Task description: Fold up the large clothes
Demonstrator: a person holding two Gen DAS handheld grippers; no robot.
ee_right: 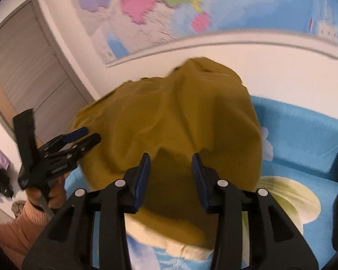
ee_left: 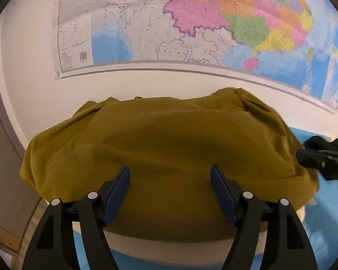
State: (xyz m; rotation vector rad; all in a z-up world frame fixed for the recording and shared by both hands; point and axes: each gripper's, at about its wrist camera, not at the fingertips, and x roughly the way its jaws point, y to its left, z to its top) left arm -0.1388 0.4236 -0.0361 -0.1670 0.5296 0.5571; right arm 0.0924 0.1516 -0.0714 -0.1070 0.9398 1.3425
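left hand-held gripper (ee_left: pixel 170 193): jaws wide apart, nothing clamped, above the near edge of the garment.
right hand-held gripper (ee_right: pixel 171 180): part open, empty.
mustard garment (ee_left: pixel 169 139): bunched on the blue bed sheet (ee_right: pixel 304 135), far edge by the wall.
step: between grasps, likely mid-fold.
next: pick an edge, clamp, carry it over.

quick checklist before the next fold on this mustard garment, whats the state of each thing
1. Left gripper free of cloth: ok, jaws apart with nothing pinched.
2. Right gripper free of cloth: ok, pads not pressing fabric.
3. Mustard garment flat: not ok, bunched and creased.
4. Garment on the blue sheet: ok.
5. Hem or corner to grab: cannot tell, near edges lie in shadow.
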